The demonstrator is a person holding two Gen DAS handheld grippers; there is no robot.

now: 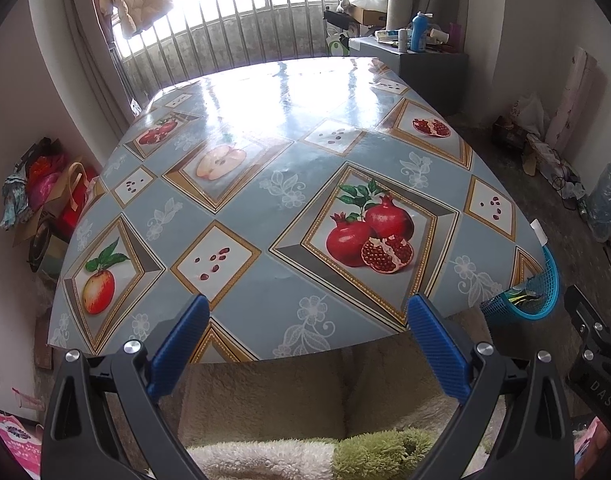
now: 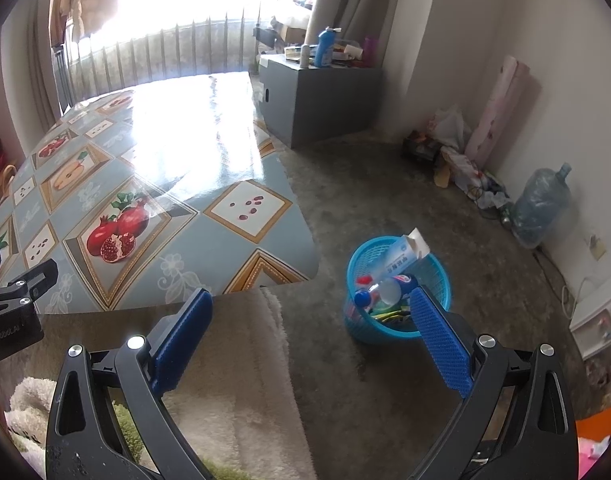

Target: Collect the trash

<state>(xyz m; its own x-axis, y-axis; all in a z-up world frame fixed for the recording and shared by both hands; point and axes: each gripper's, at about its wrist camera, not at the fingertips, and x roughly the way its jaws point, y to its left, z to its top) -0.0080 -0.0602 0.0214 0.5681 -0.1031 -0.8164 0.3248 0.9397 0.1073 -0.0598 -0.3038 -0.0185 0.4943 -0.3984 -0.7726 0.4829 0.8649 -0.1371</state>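
Both tongs are spread wide and carry nothing. The right tongs [image 2: 311,334] hang low beside the near corner of the counter [image 2: 241,256], blue fingers [image 2: 441,344] apart, and the right finger's tip overlaps the near rim of a blue mesh basket [image 2: 437,280] in the picture; whether they touch cannot be told. The basket stands on the concrete floor [image 2: 385,184], ahead and slightly right of these tongs, just off the counter's corner. It already holds the trash: a long white carton [image 2: 401,258] leans tilted, its open end poking above the rim toward the upper right, with a few small bottles and wrappers below it. The left tongs [image 1: 307,334] hover over the counter's near edge, pointing across its fruit-patterned cloth [image 1: 265,208], where no loose trash shows. From there the basket [image 1: 543,300] lies far right, past the corner, so the right tongs are clearly nearer. The collecting looks nearly or fully done.
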